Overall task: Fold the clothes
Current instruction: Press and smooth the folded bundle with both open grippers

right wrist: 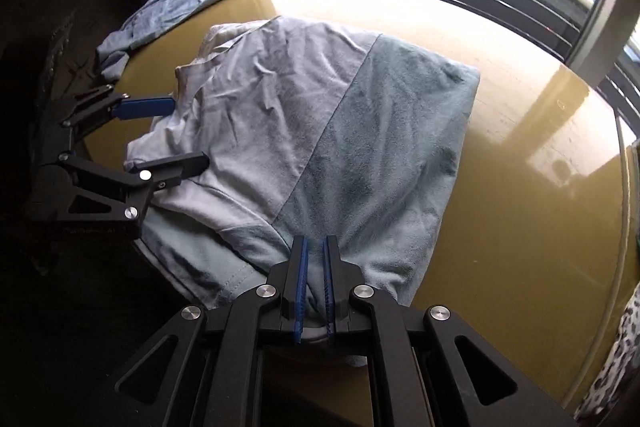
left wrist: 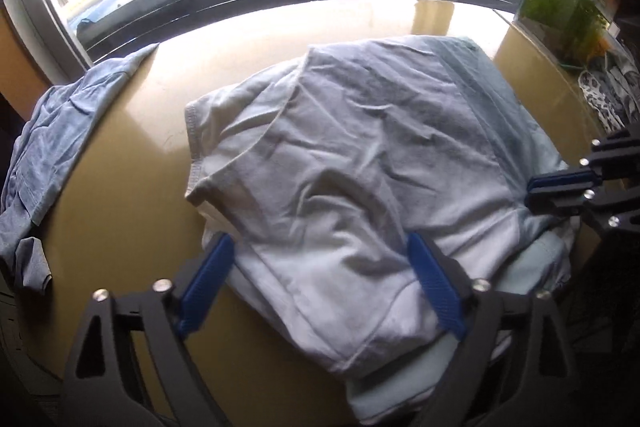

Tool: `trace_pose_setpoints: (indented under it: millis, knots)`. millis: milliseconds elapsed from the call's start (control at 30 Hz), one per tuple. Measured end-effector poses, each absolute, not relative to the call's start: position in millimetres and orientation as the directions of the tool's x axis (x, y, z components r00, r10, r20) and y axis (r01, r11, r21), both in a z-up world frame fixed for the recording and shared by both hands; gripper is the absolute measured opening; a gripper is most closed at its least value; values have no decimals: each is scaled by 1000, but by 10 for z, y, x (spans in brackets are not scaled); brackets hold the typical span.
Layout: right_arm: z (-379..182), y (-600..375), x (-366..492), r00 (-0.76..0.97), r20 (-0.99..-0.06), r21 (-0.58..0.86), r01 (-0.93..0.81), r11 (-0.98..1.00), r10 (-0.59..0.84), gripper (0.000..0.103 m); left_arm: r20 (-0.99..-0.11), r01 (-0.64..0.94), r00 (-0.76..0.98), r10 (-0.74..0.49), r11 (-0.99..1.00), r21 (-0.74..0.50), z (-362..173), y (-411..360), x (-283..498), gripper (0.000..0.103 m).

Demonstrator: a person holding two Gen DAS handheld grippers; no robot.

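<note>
A pale grey and grey-blue T-shirt (left wrist: 360, 155) lies partly folded on the round yellow-brown table (left wrist: 132, 155); it also shows in the right wrist view (right wrist: 320, 131). My left gripper (left wrist: 320, 255) is open, its blue pads spread wide over the shirt's near edge; it shows in the right wrist view (right wrist: 190, 133) at the shirt's left side. My right gripper (right wrist: 314, 247) is nearly closed with shirt fabric between its pads at the near hem; it shows in the left wrist view (left wrist: 530, 189) at the shirt's right edge.
A blue denim-like garment (left wrist: 52, 147) hangs over the table's left edge, also in the right wrist view (right wrist: 176, 7). A glass tank with plants (left wrist: 560, 11) stands at the far right. A spotted cloth (left wrist: 608, 95) lies at the right. A window runs behind the table.
</note>
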State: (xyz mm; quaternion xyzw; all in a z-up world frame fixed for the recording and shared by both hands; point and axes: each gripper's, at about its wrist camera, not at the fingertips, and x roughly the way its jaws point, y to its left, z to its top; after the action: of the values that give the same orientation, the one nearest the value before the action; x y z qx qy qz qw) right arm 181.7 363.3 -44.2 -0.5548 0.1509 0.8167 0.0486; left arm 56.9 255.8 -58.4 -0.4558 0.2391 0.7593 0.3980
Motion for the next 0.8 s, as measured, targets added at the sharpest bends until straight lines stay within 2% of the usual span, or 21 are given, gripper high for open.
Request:
trace_pose_setpoints:
  millis: [200,333,400,533,600,633,700,800]
  knots:
    - [-440,3581,1544,-400,-909,15,-315,-949,119,5,-868,-838,-314,385,-542,63,-598,3039,279,99]
    - [-465,3855,1416,-427,-887,5,-389,-921,175,5,-845,-832,-381,376,-537,137,-570,3352,193,99]
    - [-456,3974,1358,-403,-895,-10,-412,-911,192,5,-848,-827,-375,374,-548,124,-520,3375,200,96]
    - [-327,3964,1362,-380,-893,-58,-435,-898,242,5,-842,-817,-346,413,-574,54,-397,3187,300,97]
    - [-364,3965,1422,-406,-889,-2,-459,-889,211,14,-857,-805,-340,387,-590,53,-493,3159,358,99]
    - [-426,3971,1446,-415,-890,29,-465,-885,189,29,-863,-802,-339,375,-595,56,-557,3157,382,99]
    - [-474,3937,1474,-442,-873,23,-460,-888,206,30,-864,-796,-340,371,-603,53,-597,3142,403,103]
    - [-469,3895,1452,-433,-872,-11,-450,-893,229,30,-862,-785,-343,372,-618,46,-613,3110,430,103]
